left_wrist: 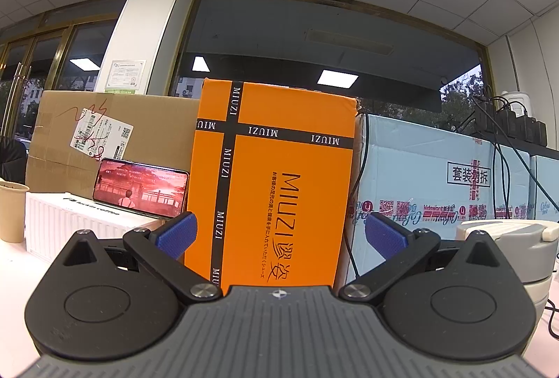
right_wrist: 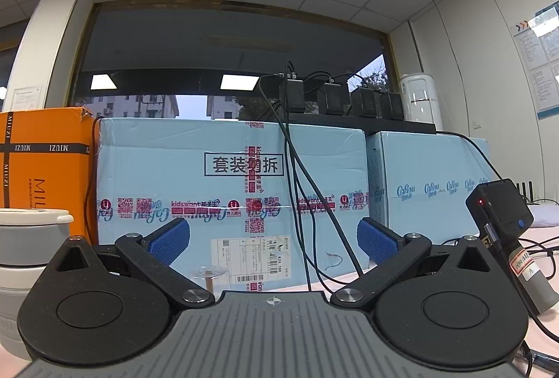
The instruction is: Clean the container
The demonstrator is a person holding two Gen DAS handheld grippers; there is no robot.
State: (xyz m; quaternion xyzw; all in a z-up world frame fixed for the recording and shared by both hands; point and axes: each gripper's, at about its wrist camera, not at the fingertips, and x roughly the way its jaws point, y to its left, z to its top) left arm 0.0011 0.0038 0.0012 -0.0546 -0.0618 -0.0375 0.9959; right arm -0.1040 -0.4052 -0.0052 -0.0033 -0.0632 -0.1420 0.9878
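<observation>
The left hand-held gripper (left_wrist: 279, 234) is seen spread wide, its blue pads (left_wrist: 174, 236) well apart with nothing between them. The right hand-held gripper (right_wrist: 274, 240) is likewise released and grasps nothing. Both are held low over a pale table (left_wrist: 14, 273).

The container (left_wrist: 513, 252), a white and grey lidded tub, is found on the table just right of the left gripper; in the right wrist view it stands at the near left (right_wrist: 28, 248). Between the right gripper's fingers, low down, what may be a small clear cup (right_wrist: 209, 276) is made out, though the view there is poor. A black device (right_wrist: 503, 213) with a red light is seen at the near right, with cables around it.

Farther back, an orange box (left_wrist: 279, 182) is stood upright, with a phone (left_wrist: 141, 189) leaned on a white box (left_wrist: 70, 224) to its left and a paper cup (left_wrist: 12, 210) at the far left. Light blue cartons (right_wrist: 230, 182) are ranged to the right, with black chargers (right_wrist: 328, 98) above them.
</observation>
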